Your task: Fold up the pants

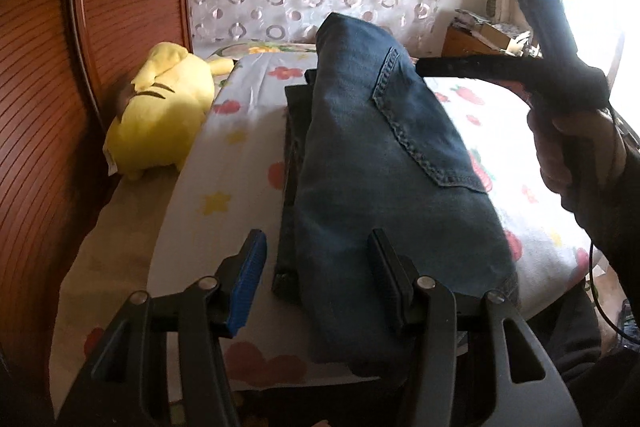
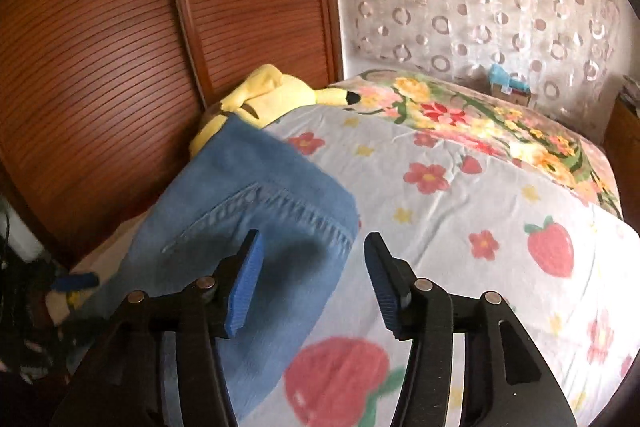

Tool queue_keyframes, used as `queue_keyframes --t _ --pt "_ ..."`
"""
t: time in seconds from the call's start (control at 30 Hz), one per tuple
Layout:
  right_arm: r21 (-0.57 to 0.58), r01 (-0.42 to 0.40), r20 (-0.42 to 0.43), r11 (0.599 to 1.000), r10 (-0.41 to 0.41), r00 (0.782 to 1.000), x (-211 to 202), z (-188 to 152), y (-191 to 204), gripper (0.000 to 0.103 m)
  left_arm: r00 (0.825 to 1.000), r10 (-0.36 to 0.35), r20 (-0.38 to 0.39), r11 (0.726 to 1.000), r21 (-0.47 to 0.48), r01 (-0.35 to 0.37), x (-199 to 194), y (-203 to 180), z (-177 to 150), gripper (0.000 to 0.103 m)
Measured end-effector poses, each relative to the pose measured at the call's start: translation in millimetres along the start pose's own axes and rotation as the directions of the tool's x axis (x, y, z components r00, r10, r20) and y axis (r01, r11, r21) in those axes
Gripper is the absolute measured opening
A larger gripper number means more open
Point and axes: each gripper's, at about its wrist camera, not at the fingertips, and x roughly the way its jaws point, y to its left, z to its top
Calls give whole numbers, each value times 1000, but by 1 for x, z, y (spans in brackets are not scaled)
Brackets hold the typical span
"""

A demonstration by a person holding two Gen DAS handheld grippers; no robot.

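Left claw [image 1: 316, 267] agape, empty | jeans [image 1: 380, 155] beneath | right claw [image 2: 312, 269] agape, empty

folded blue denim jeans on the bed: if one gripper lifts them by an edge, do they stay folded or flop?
The folded blue denim jeans would likely flop open: the layers lie loose and bulging, nothing pinning them. Thick seams and a stitched pocket suggest fairly heavy cloth, so the free end would probably sag. Pushed, they would probably drag and bunch on the soft flower-print bedsheet rather than slide.

Black hand-held gripper [image 1: 316, 269], blue ribbed pads [image 1: 250, 281], silver rivets, dark sleeve [image 1: 616, 211]
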Motion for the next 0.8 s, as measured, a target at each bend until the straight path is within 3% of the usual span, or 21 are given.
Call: queue_keyframes --t 0.1,0.2,0.37,0.8 --pt "4 -6 -43 1000 6 999 22 6 -2 58 1000 9 3 1000 7 -9 1 0 -4 52" --pt "4 13 -73 1000 -12 997 41 6 -2 69 1000 5 3 1000 -6 -5 1 3 -6 52" --pt "108 -22 -97 994 33 995 61 -4 -15 78 1000 -5 8 1000 -31 5 1 7 -8 52" --pt "134 -111 -146 985 130 981 55 -18 -14 75 998 -49 26 998 -47 50 -9 10 -5 52"
